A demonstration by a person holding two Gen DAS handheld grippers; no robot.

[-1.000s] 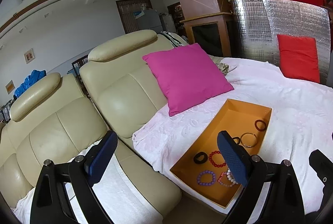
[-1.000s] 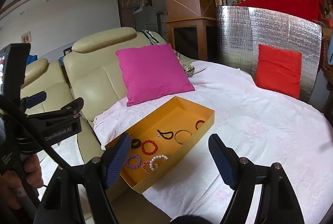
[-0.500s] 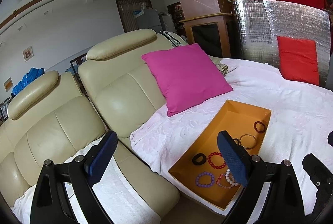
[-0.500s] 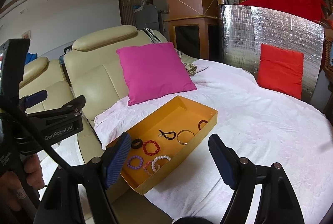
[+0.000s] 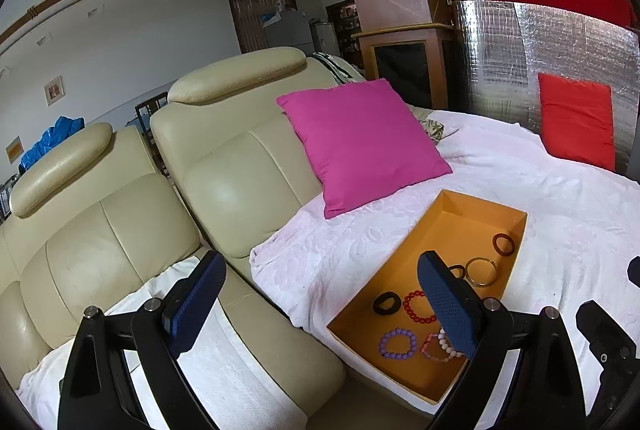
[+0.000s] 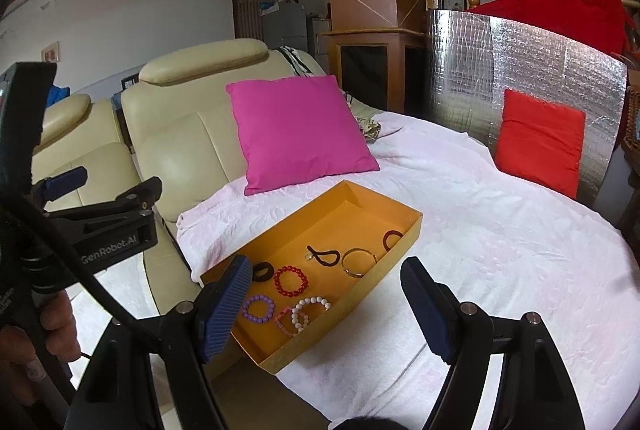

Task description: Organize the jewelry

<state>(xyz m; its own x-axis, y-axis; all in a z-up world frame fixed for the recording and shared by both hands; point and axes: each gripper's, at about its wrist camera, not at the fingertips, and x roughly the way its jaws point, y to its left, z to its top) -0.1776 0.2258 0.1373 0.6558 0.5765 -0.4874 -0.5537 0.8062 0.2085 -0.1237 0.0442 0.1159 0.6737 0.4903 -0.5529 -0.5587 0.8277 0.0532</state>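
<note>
Both the left gripper (image 5: pixel 320 304) and right gripper (image 6: pixel 326 304) are hanging wide open, holding nothing; the right should be lowering straight over one bracelet (image 6: pixel 291 281) in the orange tray (image 6: pixel 360 200), lower centre.

tray: you're looking at an orange open box (image 6: pixel 372 280) lying on white cloth, lower centre of the right view
beads: red (image 6: pixel 291 281), purple (image 6: pixel 259 308) and white (image 6: pixel 306 311) bracelets are lying at its near end
rings: gold bangle (image 6: pixel 359 261) and dark red ring (image 5: pixel 503 243) are resting farther back
</note>
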